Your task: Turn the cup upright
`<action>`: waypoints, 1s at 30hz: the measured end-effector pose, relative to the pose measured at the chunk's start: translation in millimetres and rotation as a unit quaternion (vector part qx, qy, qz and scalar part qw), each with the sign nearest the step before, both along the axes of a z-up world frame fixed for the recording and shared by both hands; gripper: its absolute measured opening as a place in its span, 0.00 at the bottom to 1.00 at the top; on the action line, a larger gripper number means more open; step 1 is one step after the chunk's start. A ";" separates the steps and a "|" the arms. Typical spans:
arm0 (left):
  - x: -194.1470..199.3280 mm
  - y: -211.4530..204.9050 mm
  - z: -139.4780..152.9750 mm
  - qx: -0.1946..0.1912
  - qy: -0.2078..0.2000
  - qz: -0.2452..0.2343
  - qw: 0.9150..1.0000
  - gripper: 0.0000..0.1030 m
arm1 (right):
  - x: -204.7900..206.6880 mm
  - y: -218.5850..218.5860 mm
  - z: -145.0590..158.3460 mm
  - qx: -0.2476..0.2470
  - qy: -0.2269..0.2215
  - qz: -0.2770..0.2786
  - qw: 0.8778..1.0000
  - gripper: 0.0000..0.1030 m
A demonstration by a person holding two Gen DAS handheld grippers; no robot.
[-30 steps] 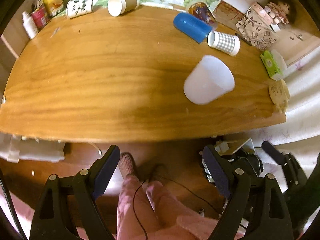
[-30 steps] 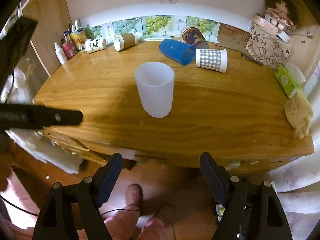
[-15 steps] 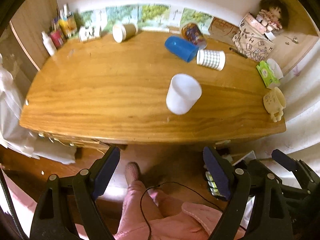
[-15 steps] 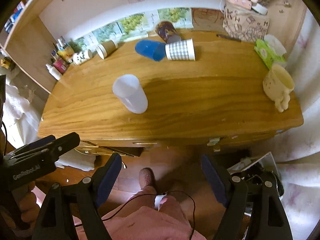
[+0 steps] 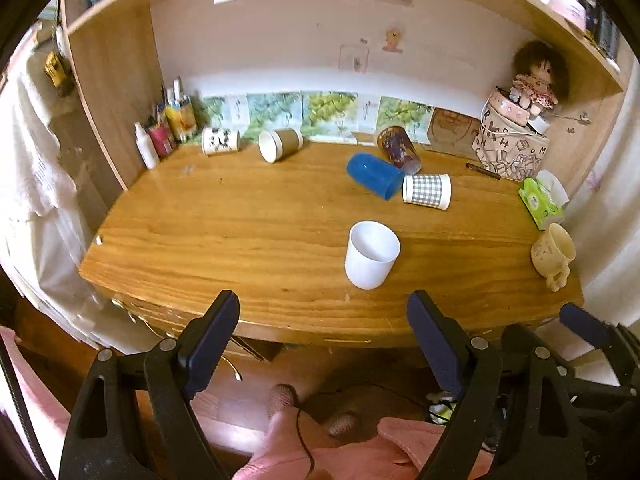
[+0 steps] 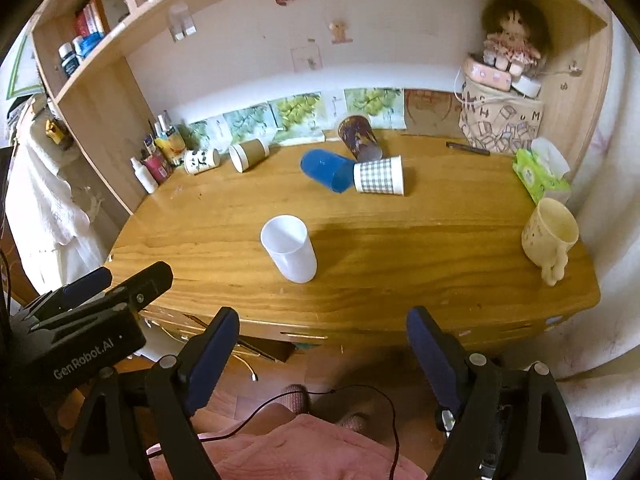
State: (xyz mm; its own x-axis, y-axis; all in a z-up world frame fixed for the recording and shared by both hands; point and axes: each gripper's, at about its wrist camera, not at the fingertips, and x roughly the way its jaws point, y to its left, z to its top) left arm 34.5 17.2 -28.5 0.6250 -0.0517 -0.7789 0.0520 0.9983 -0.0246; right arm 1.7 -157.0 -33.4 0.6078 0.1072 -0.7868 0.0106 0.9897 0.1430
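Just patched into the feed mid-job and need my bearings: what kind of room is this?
Probably a child's bedroom or study corner at home: a wooden desk with shelves above, a doll on a box, and stickers and drawings on the wall.

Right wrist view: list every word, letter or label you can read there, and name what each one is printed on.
"GenRobot.AI": on the black body of the left tongs.
"H", "M" and other single block letters: on the printed fabric bag under the doll; no whole word reads.
Bottles by the left wall: labels too small.
Shelf jars: labels too blurred.
Dark cup: print unreadable.
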 end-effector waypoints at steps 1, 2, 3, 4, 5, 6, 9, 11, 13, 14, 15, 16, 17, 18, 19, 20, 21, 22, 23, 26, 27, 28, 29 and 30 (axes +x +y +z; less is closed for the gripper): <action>-3.2 -0.9 1.6 0.005 -0.008 -0.001 1.000 0.86 | -1.8 -0.9 0.3 -0.001 -0.003 -0.001 1.000 0.84; -6.2 -2.3 3.2 0.009 -0.015 0.000 1.000 0.86 | -3.5 -1.2 0.4 -0.002 -0.005 -0.002 1.000 0.84; -7.8 -2.6 4.0 0.013 -0.020 0.000 1.000 0.86 | -5.0 -1.7 0.6 -0.004 -0.008 -0.003 1.000 0.84; -9.1 -2.0 4.8 0.014 -0.024 0.002 1.000 0.86 | -6.1 -2.0 1.2 -0.005 -0.011 -0.005 1.000 0.85; -10.0 -1.2 5.1 0.013 -0.026 0.004 1.000 0.86 | -6.8 -2.5 1.9 -0.009 -0.014 -0.009 1.000 0.89; -10.5 1.3 5.8 0.011 -0.028 0.009 1.000 0.88 | -8.1 -3.1 2.6 -0.011 -0.017 -0.013 1.000 0.93; -13.1 5.7 7.9 0.006 -0.035 0.018 0.999 0.97 | -8.9 -4.8 5.2 -0.009 -0.027 -0.019 0.999 1.00; -14.3 6.7 9.6 0.007 -0.041 0.020 0.999 0.97 | -9.6 -2.3 6.7 -0.012 -0.033 -0.017 0.999 1.00; -15.8 8.2 11.4 0.007 -0.046 0.020 0.999 0.97 | -10.8 0.4 8.8 -0.016 -0.041 -0.015 0.999 1.00; -16.8 7.9 12.2 0.008 -0.048 0.020 0.999 0.97 | -11.7 1.1 9.6 -0.017 -0.044 -0.015 0.999 1.00; -17.8 8.1 13.2 0.009 -0.052 0.020 0.998 0.97 | -12.6 1.8 10.3 -0.019 -0.047 -0.016 0.999 1.00; -18.7 8.1 13.7 0.010 -0.054 0.020 0.998 0.98 | -13.5 2.5 10.9 -0.021 -0.050 -0.016 0.998 1.00; -19.5 8.1 14.2 0.011 -0.056 0.019 0.998 0.98 | -14.9 3.4 11.6 -0.023 -0.053 -0.016 0.998 1.00; -20.2 8.1 14.5 0.012 -0.058 0.018 0.998 0.98 | -16.6 4.1 12.3 -0.024 -0.057 -0.017 0.998 1.00; -20.9 8.2 14.9 0.014 -0.060 0.017 0.998 0.98 | -17.7 4.4 13.0 -0.025 -0.060 -0.018 0.998 1.00; -21.3 8.4 15.3 0.014 -0.061 0.016 0.998 0.98 | -18.6 4.7 13.4 -0.026 -0.061 -0.018 0.998 1.00; -21.8 8.5 15.3 0.014 -0.061 0.015 0.998 0.98 | -19.1 4.6 13.6 -0.026 -0.063 -0.019 0.997 1.00; -22.5 8.4 15.4 0.015 -0.062 0.013 0.998 0.98 | -20.3 4.5 14.0 -0.026 -0.065 -0.021 0.997 1.00; -23.1 8.0 15.6 0.016 -0.063 0.012 0.998 0.98 | -21.3 4.4 14.2 -0.026 -0.066 -0.022 0.997 1.00; -24.7 7.1 16.7 0.020 -0.065 0.009 0.998 0.98 | -23.0 4.0 14.8 -0.024 -0.067 -0.024 0.997 1.00; -25.5 6.9 17.2 0.022 -0.067 0.008 0.998 0.98 | -23.2 4.0 15.0 -0.024 -0.067 -0.024 0.997 1.00; -26.3 6.9 17.8 0.023 -0.068 0.008 0.997 0.98 | -24.1 4.3 15.2 -0.025 -0.067 -0.025 0.997 1.00; -27.1 6.8 18.4 0.024 -0.069 0.007 0.997 0.98 | -25.1 4.3 15.4 -0.025 -0.068 -0.026 0.997 1.00; -27.8 6.8 18.9 0.024 -0.070 0.007 0.997 0.98 | -26.3 4.4 15.6 -0.024 -0.068 -0.026 0.997 1.00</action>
